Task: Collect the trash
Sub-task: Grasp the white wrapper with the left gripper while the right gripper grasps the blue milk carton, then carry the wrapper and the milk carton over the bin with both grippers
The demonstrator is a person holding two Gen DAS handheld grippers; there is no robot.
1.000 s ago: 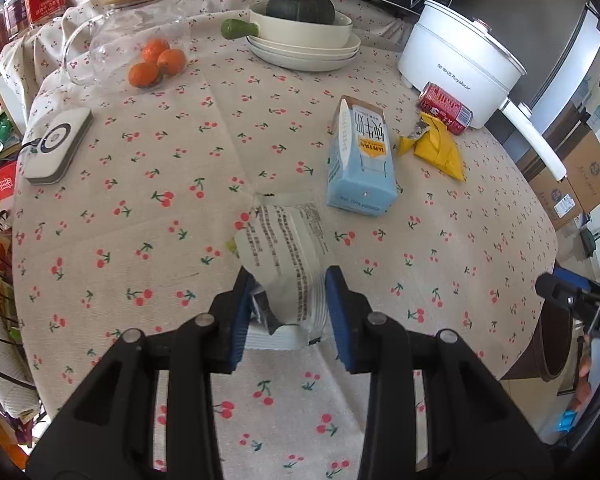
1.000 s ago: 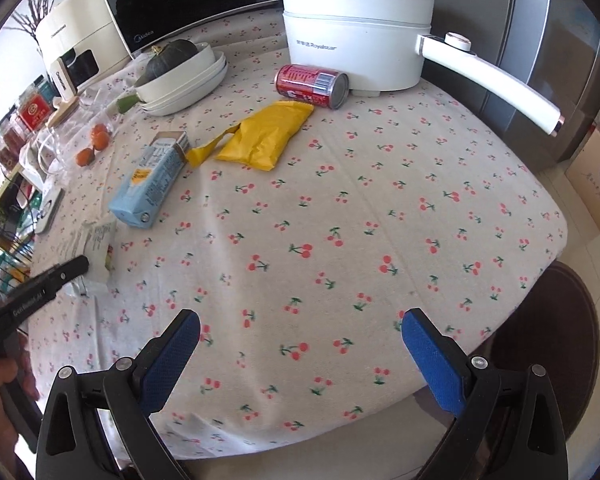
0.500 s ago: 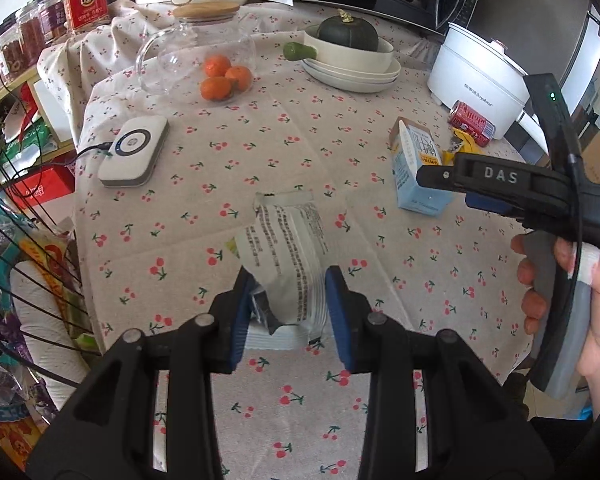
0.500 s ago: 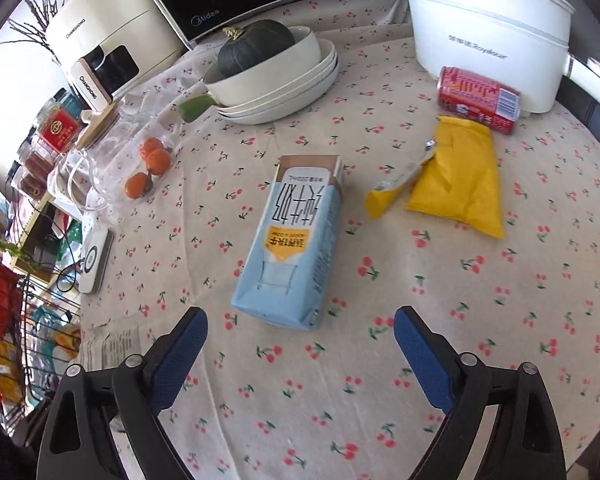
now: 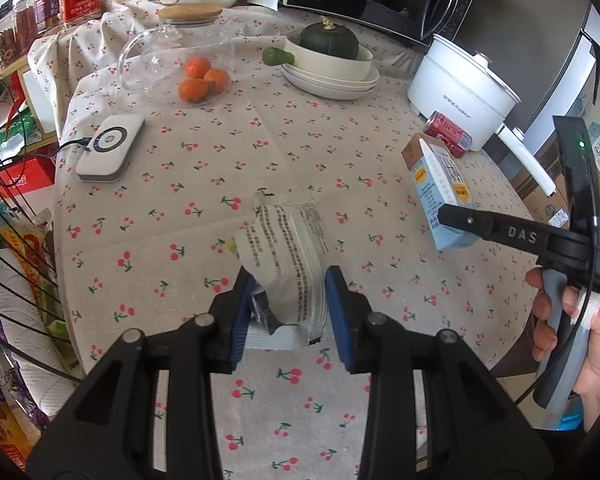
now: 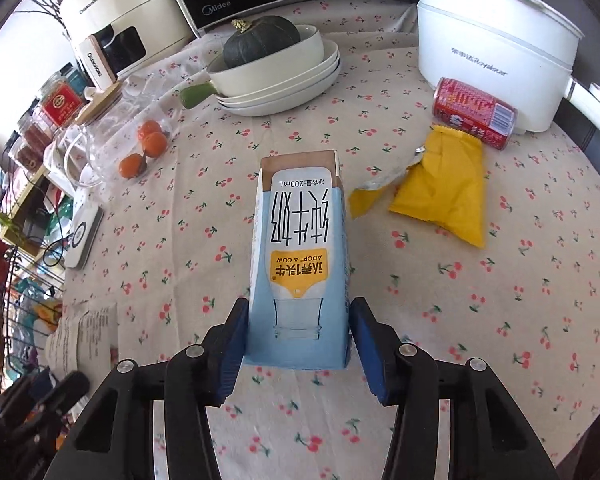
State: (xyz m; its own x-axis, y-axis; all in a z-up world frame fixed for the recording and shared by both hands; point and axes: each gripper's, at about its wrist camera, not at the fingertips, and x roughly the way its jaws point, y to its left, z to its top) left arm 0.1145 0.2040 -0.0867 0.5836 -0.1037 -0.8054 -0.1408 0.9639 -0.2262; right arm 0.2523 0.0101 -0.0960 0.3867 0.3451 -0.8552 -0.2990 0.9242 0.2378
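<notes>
My left gripper (image 5: 286,312) is shut on a white printed wrapper (image 5: 288,248), held just above the cherry-print tablecloth (image 5: 204,184). A light blue milk carton (image 6: 298,256) lies on the cloth with its base toward me. My right gripper (image 6: 298,332) straddles that base, its jaws closing, and both blue pads meet the carton's sides. In the left wrist view the carton (image 5: 436,184) sits at the right, partly hidden behind the right gripper's finger (image 5: 480,224). A yellow wrapper (image 6: 444,192) and a red can (image 6: 474,112) lie beyond the carton.
A white electric pot (image 6: 488,40) stands at the back right. Stacked dishes with a dark squash (image 6: 268,68), a glass jug with oranges (image 5: 192,68) and a white charger (image 5: 110,152) occupy the far side. Wire baskets (image 5: 8,280) line the left edge. A hand (image 5: 580,344) grips the right tool.
The right gripper swept left across the table to the milk carton and narrowed its wide jaws around it. The left gripper drew back a little, still holding the wrapper.
</notes>
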